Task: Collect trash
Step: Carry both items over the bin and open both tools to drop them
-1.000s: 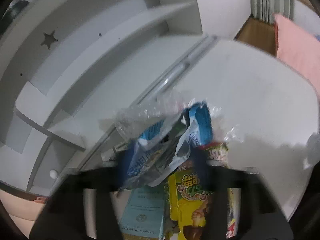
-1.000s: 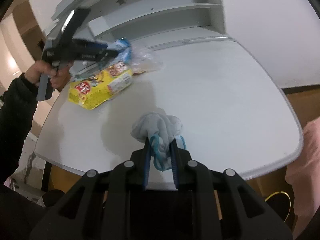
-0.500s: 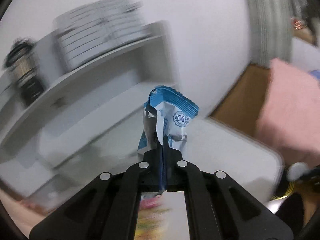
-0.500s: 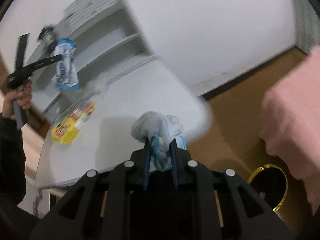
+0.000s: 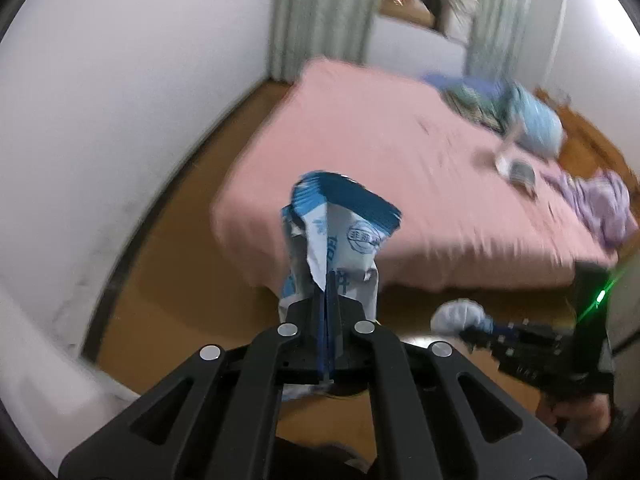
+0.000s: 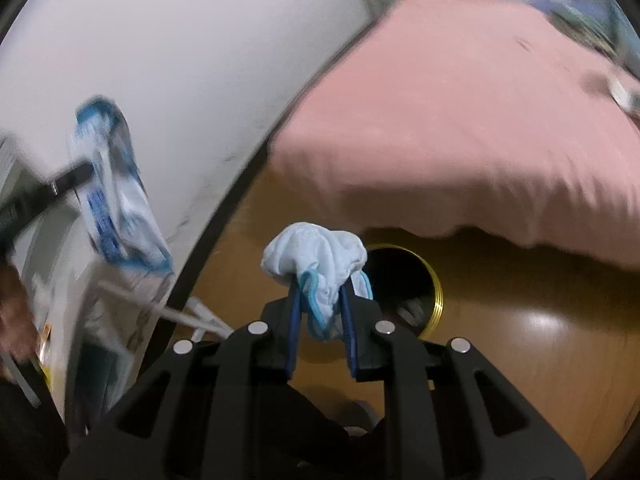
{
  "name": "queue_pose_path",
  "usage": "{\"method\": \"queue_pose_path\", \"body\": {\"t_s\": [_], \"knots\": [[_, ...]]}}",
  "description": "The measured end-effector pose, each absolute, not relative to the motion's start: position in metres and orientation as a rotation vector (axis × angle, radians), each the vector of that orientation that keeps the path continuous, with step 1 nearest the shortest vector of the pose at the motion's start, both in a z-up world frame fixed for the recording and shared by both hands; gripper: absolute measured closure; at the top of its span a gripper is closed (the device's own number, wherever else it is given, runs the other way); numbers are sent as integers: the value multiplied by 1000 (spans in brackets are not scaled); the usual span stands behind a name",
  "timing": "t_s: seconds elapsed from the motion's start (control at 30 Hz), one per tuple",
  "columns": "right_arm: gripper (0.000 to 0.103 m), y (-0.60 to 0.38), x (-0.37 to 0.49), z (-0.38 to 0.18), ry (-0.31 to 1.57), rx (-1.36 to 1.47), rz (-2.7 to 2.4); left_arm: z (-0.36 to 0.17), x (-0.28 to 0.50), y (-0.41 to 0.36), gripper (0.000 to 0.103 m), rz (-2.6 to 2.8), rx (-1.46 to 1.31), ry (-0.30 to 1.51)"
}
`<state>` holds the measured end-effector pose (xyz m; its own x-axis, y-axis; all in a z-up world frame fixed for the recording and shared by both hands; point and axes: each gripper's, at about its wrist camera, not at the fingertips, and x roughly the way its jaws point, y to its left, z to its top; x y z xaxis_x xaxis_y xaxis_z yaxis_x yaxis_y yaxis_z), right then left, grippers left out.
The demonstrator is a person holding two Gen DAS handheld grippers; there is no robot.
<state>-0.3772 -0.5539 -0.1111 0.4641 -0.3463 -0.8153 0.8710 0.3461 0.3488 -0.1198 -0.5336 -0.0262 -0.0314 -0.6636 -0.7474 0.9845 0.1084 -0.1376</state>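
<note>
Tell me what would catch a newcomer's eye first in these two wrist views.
First the big pink bed filling the background. Then the trash up front: a blue and white snack wrapper pinched in the left gripper, and a crumpled white mask clamped in the right gripper. Just beyond the mask, a dark bin with a gold rim stands on the wooden floor.
</note>
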Motion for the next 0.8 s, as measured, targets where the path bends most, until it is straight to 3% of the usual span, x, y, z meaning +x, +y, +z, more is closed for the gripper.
{"method": "queue_pose_path", "body": {"t_s": [0.27, 0.53, 0.6, 0.63, 0.67, 0.8], "knots": [[84, -588, -398, -184, 788, 1041, -924, -182, -161, -596, 103, -1441, 685, 1003], [84, -601, -390, -213, 821, 1094, -913, -236, -168, -628, 101, -1454, 636, 1134], [84, -605, -390, -215, 822, 1096, -912, -236, -163, -632, 82, -1456, 626, 1149], [84, -606, -388, -217, 825, 1098, -910, -233, -157, -630, 51, -1451, 614, 1152], [84, -606, -386, -217, 828, 1098, -908, -229, -155, -631, 31, -1447, 593, 1143], [84, -610, -375, -221, 850, 1090, -895, -208, -147, -622, 31, -1450, 560, 1099]]}}
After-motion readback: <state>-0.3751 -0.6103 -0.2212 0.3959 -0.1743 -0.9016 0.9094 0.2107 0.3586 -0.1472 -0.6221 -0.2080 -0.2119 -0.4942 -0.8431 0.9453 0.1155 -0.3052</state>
